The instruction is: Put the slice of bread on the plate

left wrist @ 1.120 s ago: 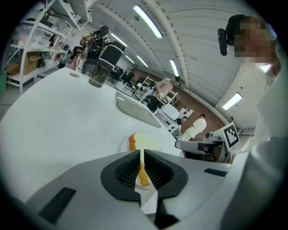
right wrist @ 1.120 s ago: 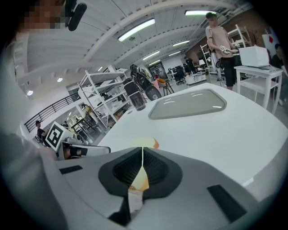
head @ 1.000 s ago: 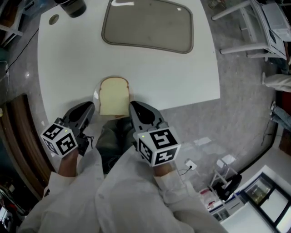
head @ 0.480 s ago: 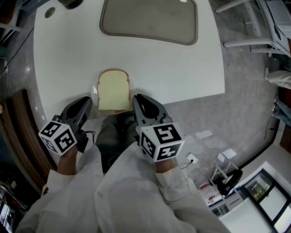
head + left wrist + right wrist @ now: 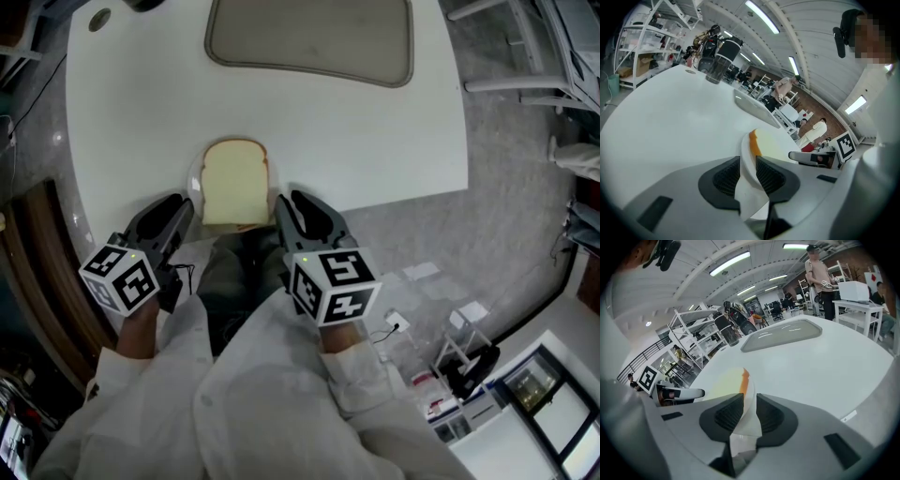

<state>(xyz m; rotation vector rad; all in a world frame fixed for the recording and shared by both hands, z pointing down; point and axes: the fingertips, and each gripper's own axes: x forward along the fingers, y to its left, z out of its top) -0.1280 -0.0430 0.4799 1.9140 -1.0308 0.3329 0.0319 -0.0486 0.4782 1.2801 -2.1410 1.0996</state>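
Head view: bread (image 5: 234, 183) sits on the plate (image 5: 194, 190), ahead between both; left gripper (image 5: 181, 204) just opened around its rim, right gripper (image 5: 287, 201) apparently clamps it.

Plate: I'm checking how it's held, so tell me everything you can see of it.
The plate is white, thin and shallow. It sits level at the near edge of the table with the bread on it. Its rim stands between the fingers of both grippers: the right gripper pinches it; the left gripper has just been opening its fingers.
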